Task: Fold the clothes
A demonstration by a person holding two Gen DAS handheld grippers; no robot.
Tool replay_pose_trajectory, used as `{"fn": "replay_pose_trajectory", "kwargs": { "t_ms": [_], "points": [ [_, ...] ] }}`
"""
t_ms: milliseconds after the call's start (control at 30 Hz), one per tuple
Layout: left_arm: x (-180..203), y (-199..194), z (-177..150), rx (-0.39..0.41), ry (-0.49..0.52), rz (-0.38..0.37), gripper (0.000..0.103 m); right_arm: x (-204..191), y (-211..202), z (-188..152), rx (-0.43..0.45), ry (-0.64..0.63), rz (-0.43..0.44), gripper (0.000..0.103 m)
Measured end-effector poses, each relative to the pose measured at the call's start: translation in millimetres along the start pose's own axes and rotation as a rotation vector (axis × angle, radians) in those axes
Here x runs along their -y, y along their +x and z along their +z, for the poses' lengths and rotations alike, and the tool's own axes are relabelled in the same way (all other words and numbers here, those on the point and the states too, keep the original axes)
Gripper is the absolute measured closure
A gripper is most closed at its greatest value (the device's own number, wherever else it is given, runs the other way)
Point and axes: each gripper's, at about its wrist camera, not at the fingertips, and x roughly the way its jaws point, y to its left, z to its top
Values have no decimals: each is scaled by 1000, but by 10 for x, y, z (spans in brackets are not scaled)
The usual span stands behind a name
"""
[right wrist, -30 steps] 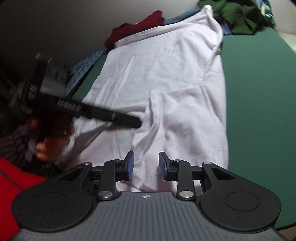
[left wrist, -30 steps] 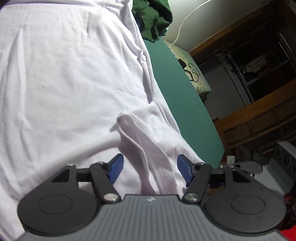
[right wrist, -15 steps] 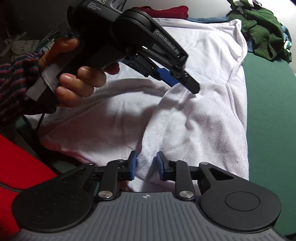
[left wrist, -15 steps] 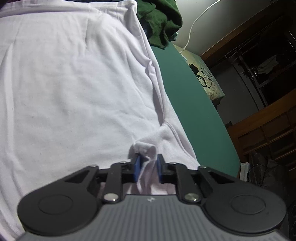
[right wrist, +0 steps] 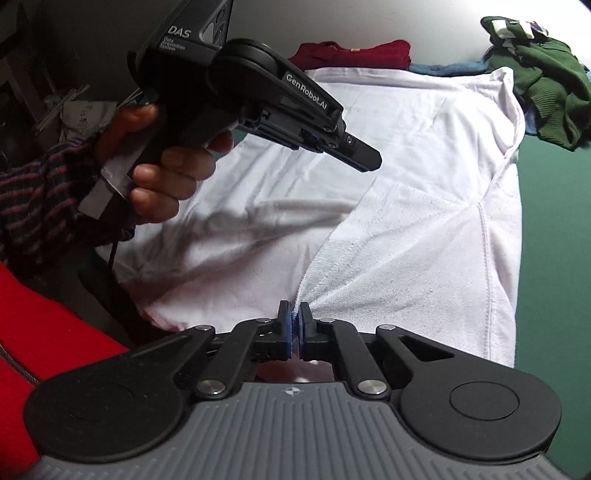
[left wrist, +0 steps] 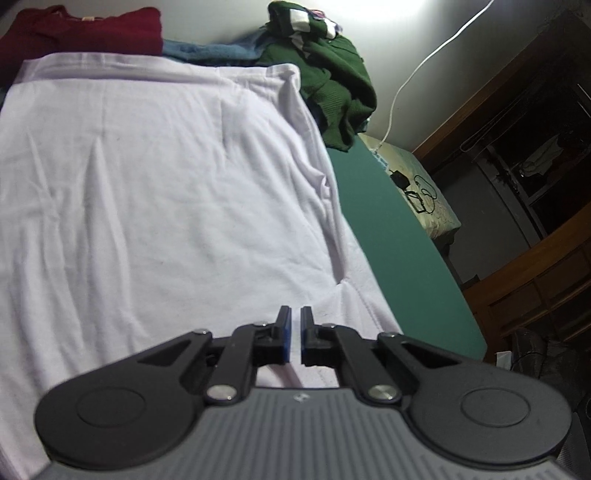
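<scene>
While the white shirt [right wrist: 424, 206] lies spread along the green table's [right wrist: 554, 258] left edge, the right gripper [right wrist: 294, 334] pinches its folded sleeve; the left gripper [left wrist: 295, 338] hovers above it, clenched, apparently empty.

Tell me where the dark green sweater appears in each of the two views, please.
Left wrist view: the dark green sweater is at top centre, beyond the white shirt's far right corner.
Right wrist view: it lies in the top right corner.
Shared landmark: the dark red garment behind the shirt.

We are in a home bedroom — beyond our fingers, heaped clothes [left wrist: 332, 81], a bed [left wrist: 424, 184], dark wooden shelving [left wrist: 535, 155].
</scene>
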Motion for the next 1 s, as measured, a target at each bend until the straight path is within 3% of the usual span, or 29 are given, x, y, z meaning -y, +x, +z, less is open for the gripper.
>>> {"fn": "replay_pose_trajectory", "kwargs": {
  "t_ms": [67,167,233,300,367,433,467,533,567,600,700,800,867,1000],
  "points": [
    [-106,34,-83,-26,-30,19,103,-3,62,-14,-20,-4,10,99],
    [-202,93,-183,-59,-67,-13,103,36,127,-23,-37,11,5,99],
    [-168,110,-187,-45,-54,-16,100,58,133,-40,-45,19,-4,99],
    [-112,156,-155,-31,-26,-5,58,44,100,-79,-50,21,-6,97],
    [-51,208,-95,-12,4,1,37,37,90,-88,-50,23,-11,89],
    [13,283,-37,-8,35,4,29,33,95,-80,-47,26,-19,86],
    [36,342,-22,-20,46,2,32,31,98,-75,-46,27,-22,84],
    [70,452,-9,-47,64,-3,56,28,103,-66,-43,30,-29,83],
    [81,503,-11,-62,70,-6,80,26,105,-62,-42,31,-33,83],
    [92,554,-12,-77,76,-10,94,24,108,-57,-41,32,-36,83],
    [109,527,-21,-56,83,-6,101,22,131,-61,-45,35,-45,83],
    [119,362,1,-5,74,-4,101,11,125,-66,-41,37,-34,100],
    [128,180,20,35,78,-2,101,-8,71,-45,-18,37,-9,100],
    [41,176,-39,11,73,46,101,-19,102,-9,-28,28,40,100]
  ]
}}
